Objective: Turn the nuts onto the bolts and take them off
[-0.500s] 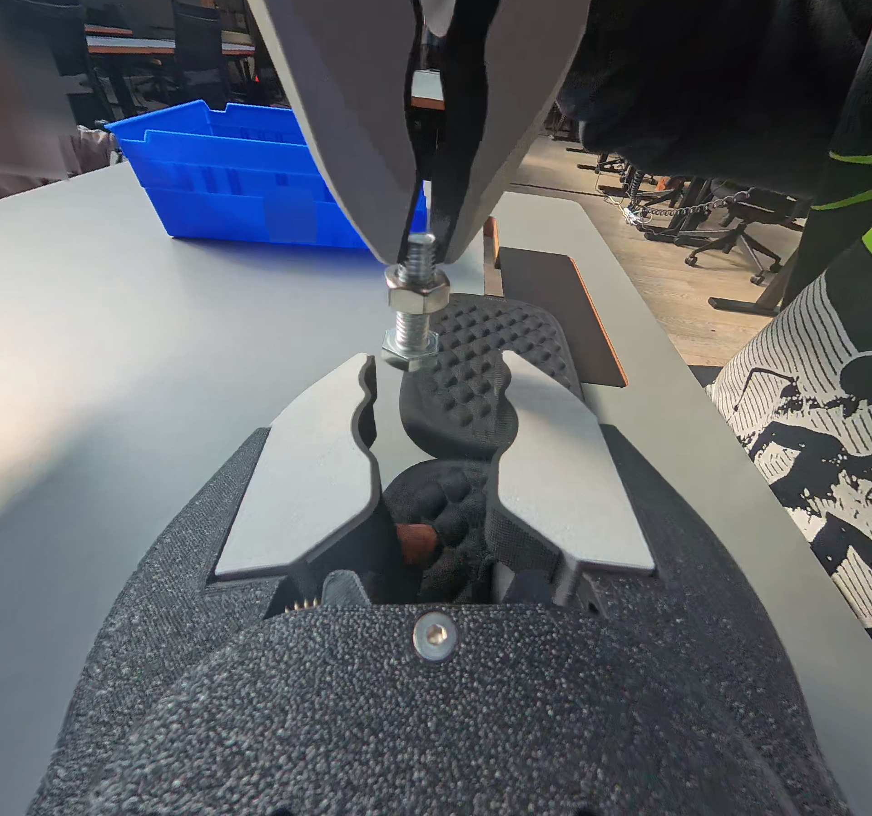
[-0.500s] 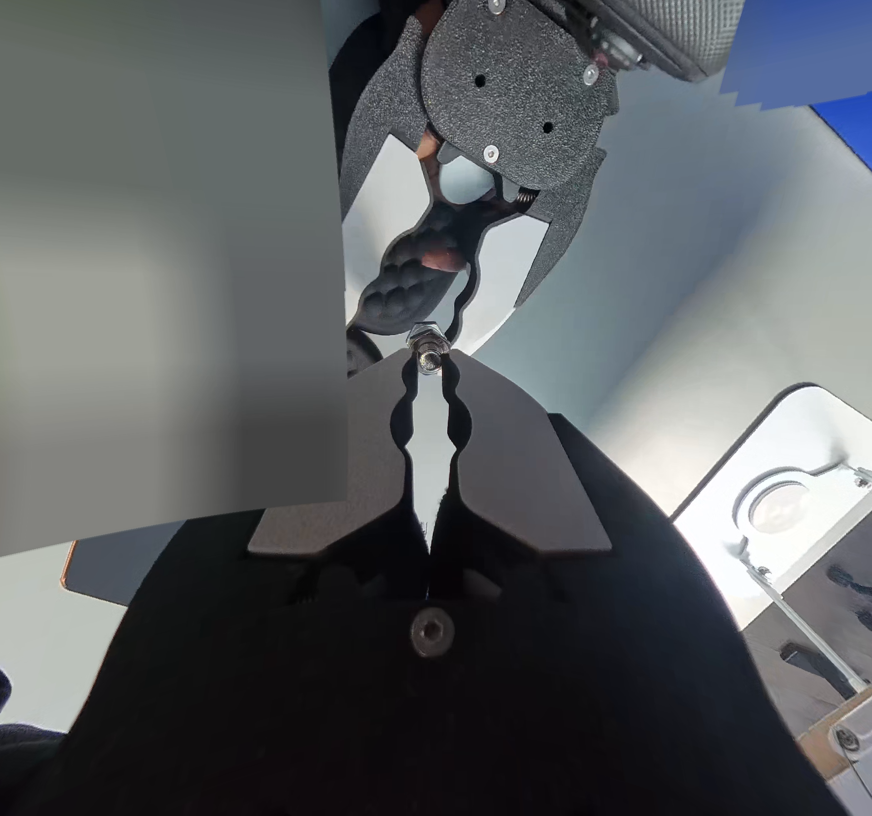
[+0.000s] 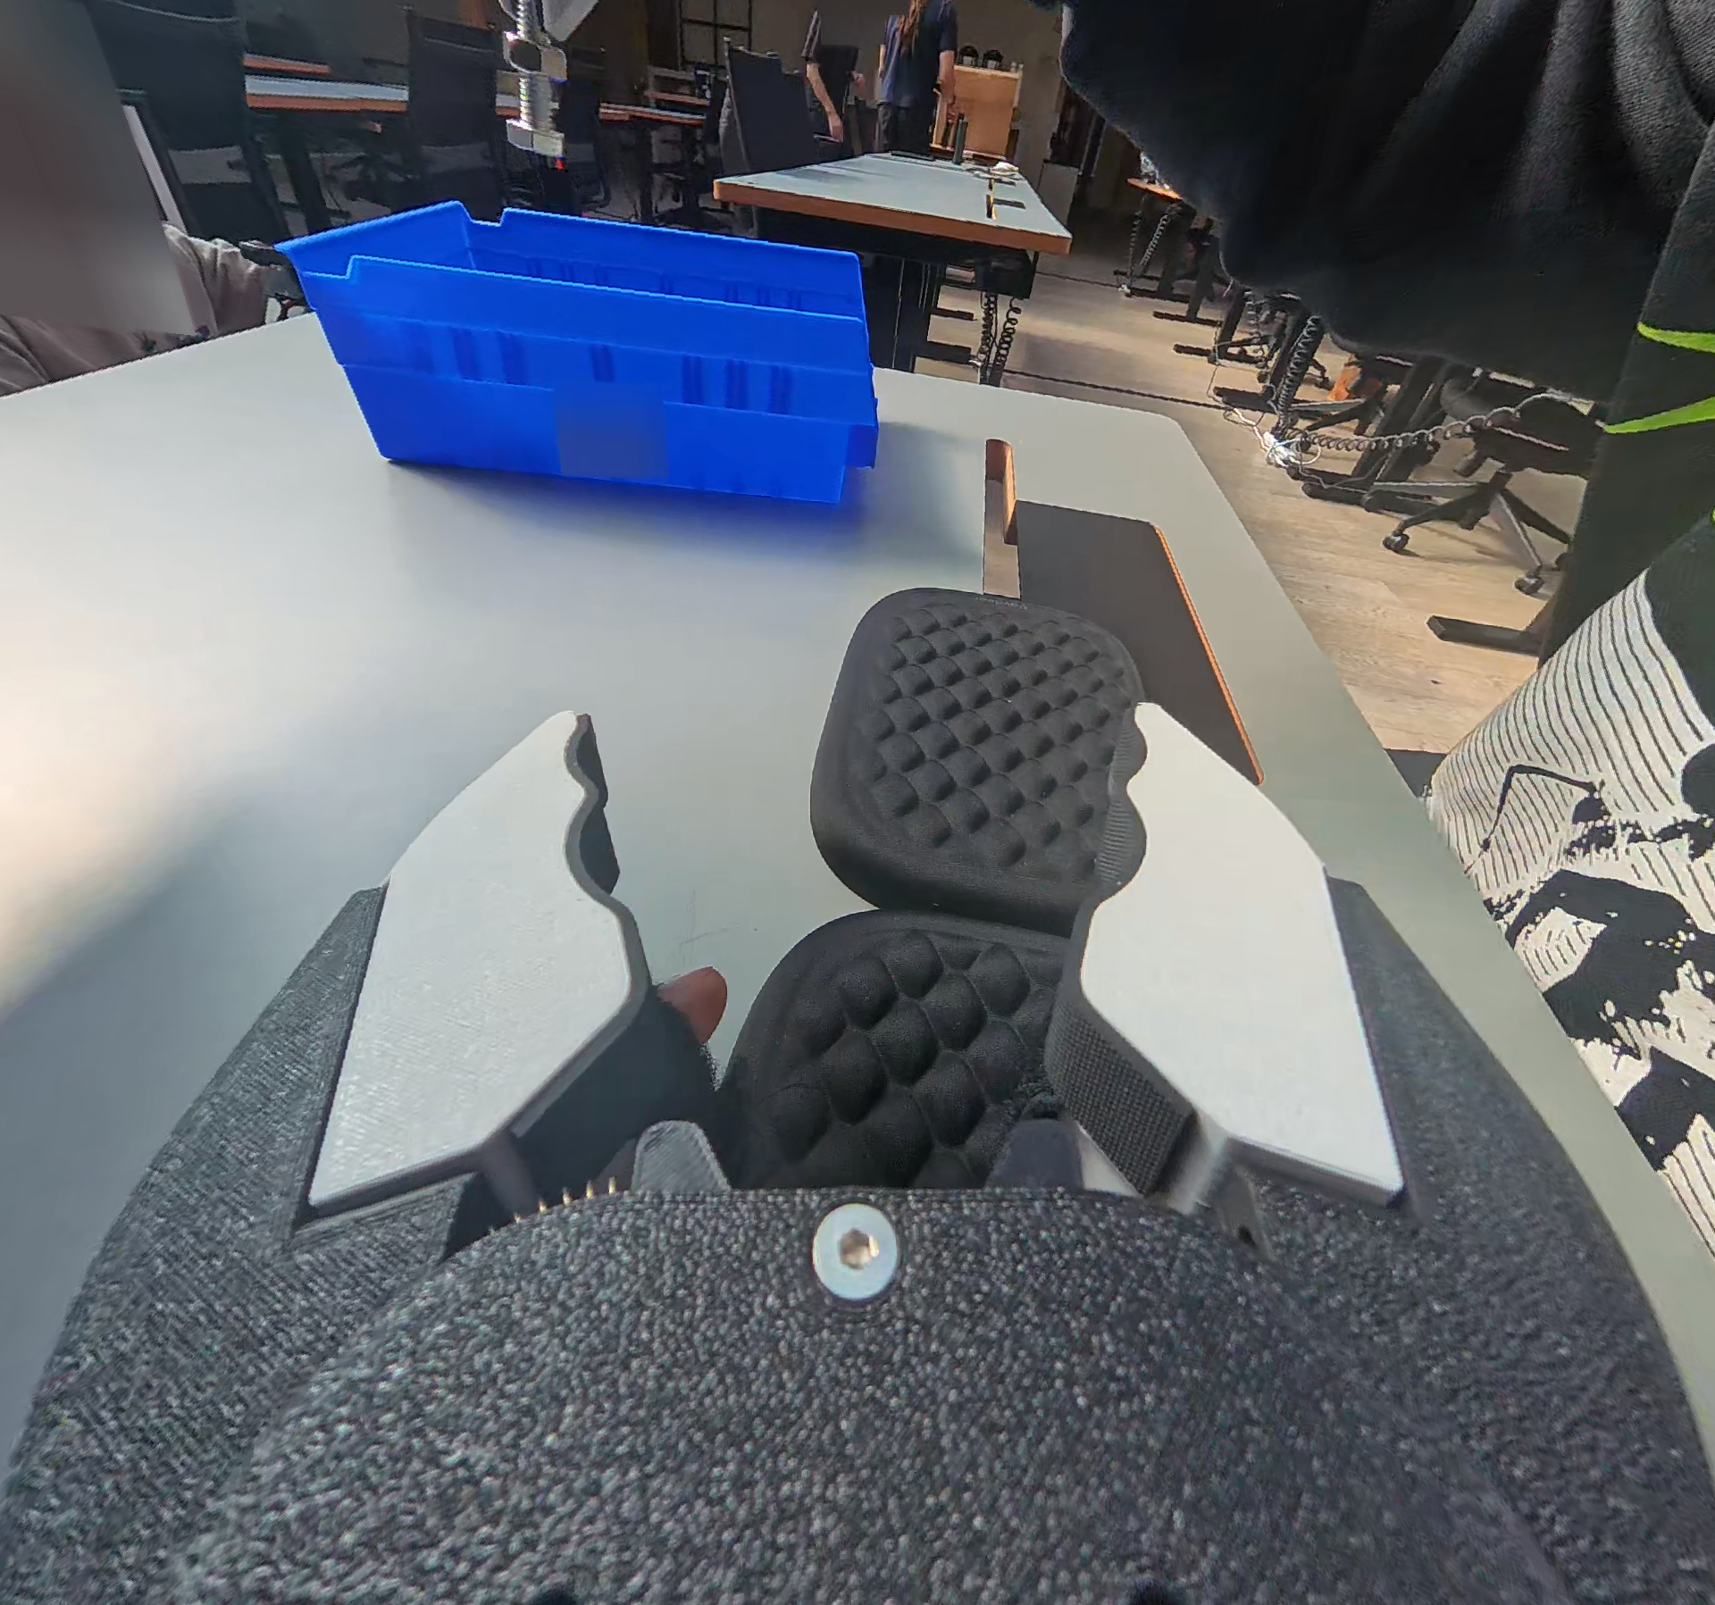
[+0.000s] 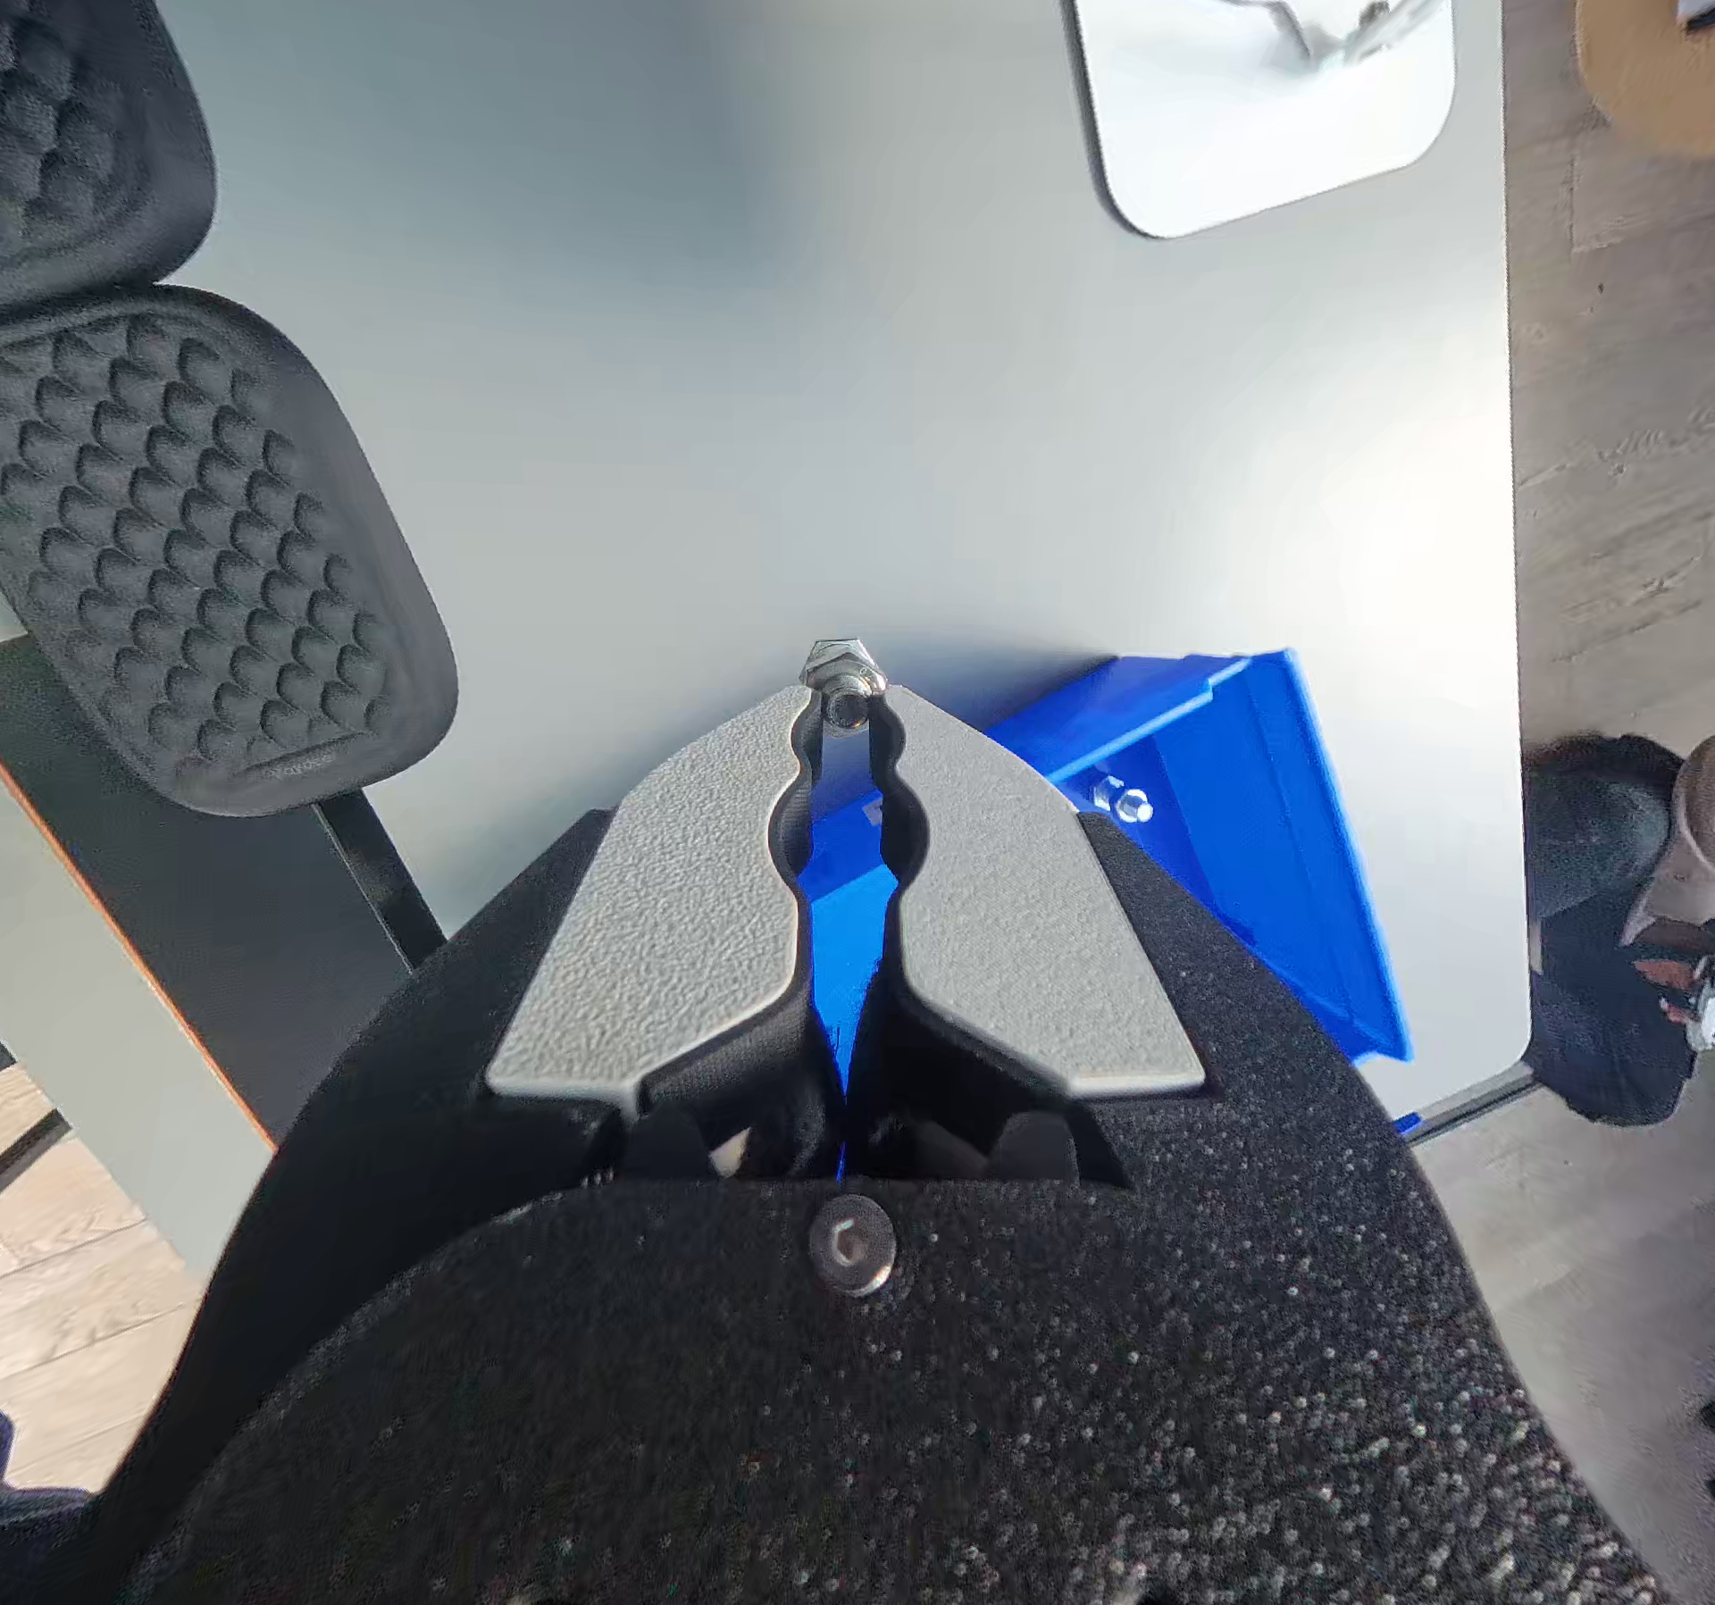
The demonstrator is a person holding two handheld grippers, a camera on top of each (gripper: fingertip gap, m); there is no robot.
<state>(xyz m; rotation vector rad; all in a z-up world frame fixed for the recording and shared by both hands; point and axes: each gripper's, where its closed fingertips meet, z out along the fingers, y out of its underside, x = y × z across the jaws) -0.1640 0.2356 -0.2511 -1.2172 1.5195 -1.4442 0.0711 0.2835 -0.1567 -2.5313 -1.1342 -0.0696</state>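
My right gripper [image 4: 846,707], at the centre of the right wrist view, is clenched on the threaded end of a bolt [image 4: 843,696]. That view looks straight down the bolt's length, so only its tip and a hexagonal edge show between the fingertips.

The left wrist view shows the same bolt [image 3: 531,80] side on, in the upper left of the frame, hanging head down from the right gripper's fingertips well above the grey table [image 3: 278,632]. A nut [image 3: 535,55] sits partway along the thread, with bare thread above and below it.

My left gripper [image 3: 858,744] fills the lower half of that view, jaws spread wide and empty, low over the table and well apart from the bolt.

A blue bin [image 3: 594,363] stands on the table in the upper middle of the left view. Only the right view looks into the blue bin [image 4: 1234,827], at centre right below the bolt, where another bolt and nut [image 4: 1125,801] lie. A black dimpled pad [image 3: 974,753] rests on the table beside my left gripper.

I judge this bolt to be assembled and on its way to the bin. The next move calls for lowering it over the bin's opening and letting go; my left gripper is free to fetch another piece.
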